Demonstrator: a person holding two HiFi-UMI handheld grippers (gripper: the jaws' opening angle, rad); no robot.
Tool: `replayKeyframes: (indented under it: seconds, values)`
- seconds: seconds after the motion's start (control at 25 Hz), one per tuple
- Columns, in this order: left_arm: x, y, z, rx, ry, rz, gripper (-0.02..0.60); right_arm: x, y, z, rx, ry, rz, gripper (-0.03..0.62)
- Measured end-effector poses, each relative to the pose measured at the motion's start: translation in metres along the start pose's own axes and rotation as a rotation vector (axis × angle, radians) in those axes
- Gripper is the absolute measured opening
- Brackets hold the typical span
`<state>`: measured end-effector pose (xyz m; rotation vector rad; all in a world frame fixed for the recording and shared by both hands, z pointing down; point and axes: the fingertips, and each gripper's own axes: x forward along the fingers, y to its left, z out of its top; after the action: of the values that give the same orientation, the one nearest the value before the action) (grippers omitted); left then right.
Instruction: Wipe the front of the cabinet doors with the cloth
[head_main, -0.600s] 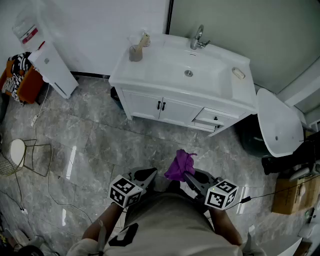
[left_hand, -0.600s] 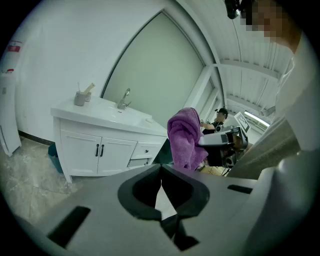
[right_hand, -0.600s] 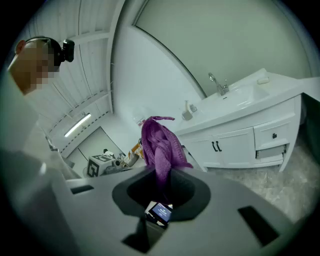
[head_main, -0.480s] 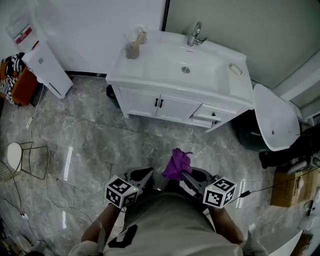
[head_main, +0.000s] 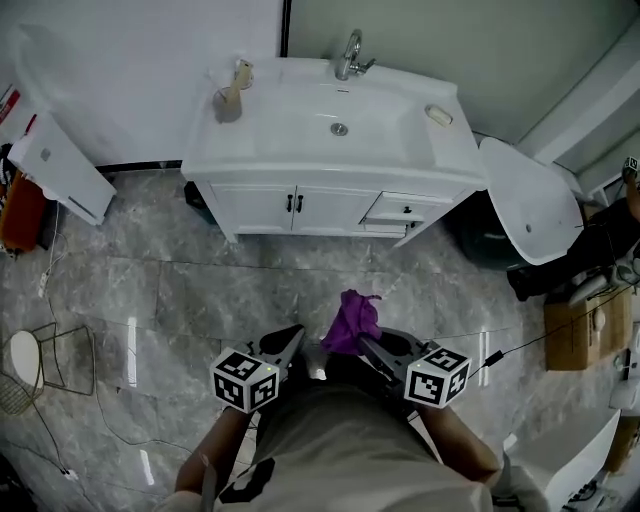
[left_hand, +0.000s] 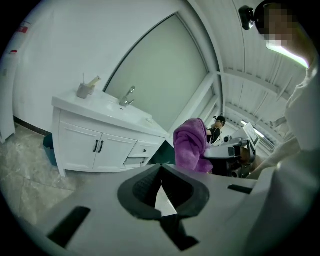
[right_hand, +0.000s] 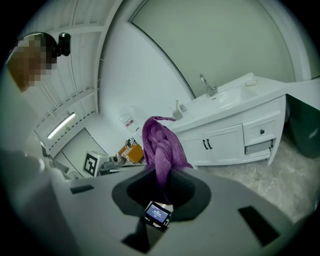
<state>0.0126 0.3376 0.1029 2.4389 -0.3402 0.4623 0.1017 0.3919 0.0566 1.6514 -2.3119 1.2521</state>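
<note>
Purple cloth (head_main: 352, 320) bunched upright, pinched in the jaws of the right gripper (head_main: 368, 345). Left gripper (head_main: 292, 345) at its 9 o'clock, jaws pressed together on nothing. Cabinet doors (head_main: 290, 208) at 12 o'clock, well apart. Judged: wiping not begun; approach and every door front remain.

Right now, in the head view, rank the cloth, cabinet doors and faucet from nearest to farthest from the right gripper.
1. Cloth: gripped by the right gripper, sticking out ahead of it.
2. Cabinet doors: ahead, slightly to the left.
3. Faucet: farthest, at the back of the sink above the doors.
</note>
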Motion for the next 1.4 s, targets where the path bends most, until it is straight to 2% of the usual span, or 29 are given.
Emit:
replayKeyframes:
  seconds: [0.2, 0.32, 0.6, 0.72, 0.84, 0.96, 1.08, 1.24, 1.4]
  values:
    - [0.029, -0.016, 0.005, 0.03, 0.049, -0.049, 0.02, -0.001, -0.038, 0.014, 0.09, -0.069, -0.057, 0.06]
    - [0.051, -0.013, 0.011, 0.024, 0.075, -0.036, 0.02, -0.001, -0.075, 0.028, 0.135, -0.103, -0.104, 0.061]
    - [0.117, 0.003, 0.044, 0.014, 0.122, 0.018, 0.02, 0.013, -0.176, 0.082, 0.149, -0.147, -0.201, 0.061]
    - [0.146, 0.01, 0.06, -0.011, 0.11, 0.041, 0.02, 0.029, -0.219, 0.11, 0.099, -0.143, -0.235, 0.061]
    - [0.168, 0.021, 0.072, -0.079, 0.071, 0.069, 0.02, 0.053, -0.256, 0.132, 0.024, -0.12, -0.268, 0.061]
    - [0.182, 0.035, 0.078, -0.159, 0.027, 0.086, 0.02, 0.085, -0.29, 0.144, -0.042, -0.086, -0.323, 0.061]
    - [0.189, 0.054, 0.074, -0.215, -0.013, 0.072, 0.02, 0.116, -0.314, 0.146, -0.1, -0.052, -0.393, 0.061]
    - [0.196, 0.096, 0.06, -0.199, -0.018, 0.033, 0.02, 0.162, -0.342, 0.144, -0.223, -0.003, -0.514, 0.061]
    - [0.195, 0.141, 0.037, -0.156, 0.038, -0.032, 0.02, 0.193, -0.367, 0.135, -0.333, 0.044, -0.639, 0.061]
